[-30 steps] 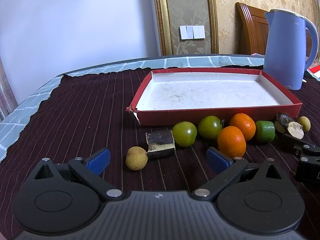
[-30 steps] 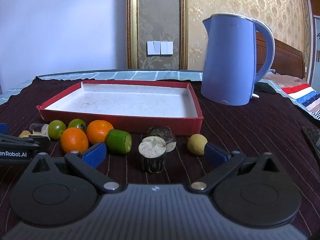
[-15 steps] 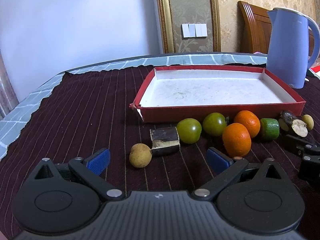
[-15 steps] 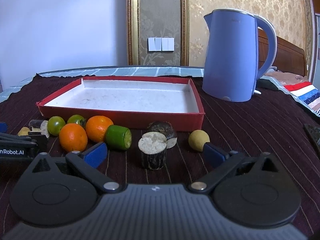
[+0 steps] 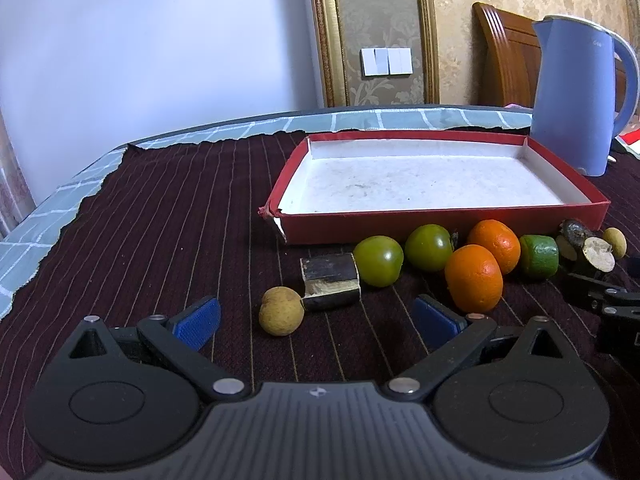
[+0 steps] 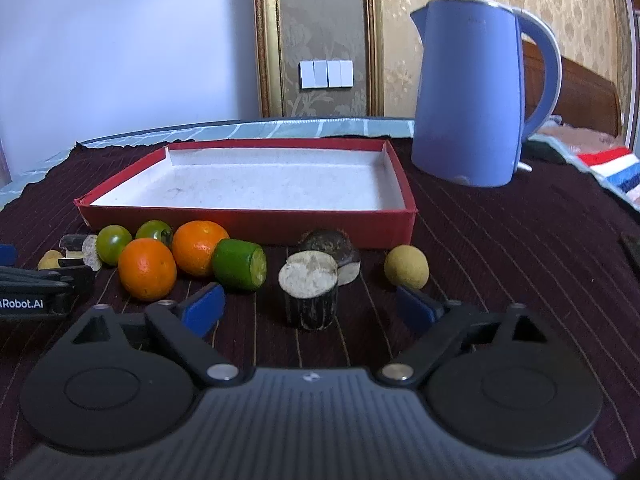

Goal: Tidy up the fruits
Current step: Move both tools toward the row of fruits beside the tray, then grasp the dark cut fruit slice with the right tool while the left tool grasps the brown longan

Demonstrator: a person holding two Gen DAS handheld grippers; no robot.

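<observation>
A red tray (image 5: pixel 440 224) (image 6: pixel 248 222) with a bare white floor lies on the dark striped cloth. In front of it lies a row of fruit: a tan longan (image 5: pixel 281 311), a dark cut piece (image 5: pixel 329 281), two green tomatoes (image 5: pixel 378 261) (image 5: pixel 429 247), two oranges (image 5: pixel 473 277) (image 5: pixel 494 245), a green cut piece (image 5: pixel 539 256) (image 6: pixel 239 264), a dark cylinder with a pale top (image 6: pixel 309 295), another dark piece (image 6: pixel 331 250) and a second longan (image 6: pixel 406 267). My left gripper (image 5: pixel 316 322) is open and empty, just short of the longan. My right gripper (image 6: pixel 310 306) is open, with the cylinder between its fingers.
A blue electric kettle (image 5: pixel 576 96) (image 6: pixel 476 92) stands right of the tray's far corner. A wooden chair back (image 5: pixel 504 52) is behind the table. The cloth's torn edge and the blue checked tablecloth (image 5: pixel 48 216) show at the left. Folded striped fabric (image 6: pixel 616 172) lies at far right.
Both grippers have shifted slightly: the left view has drifted left, so the fruit sits further right in it, and the right gripper has moved closer to the cylinder. Both stay open.
</observation>
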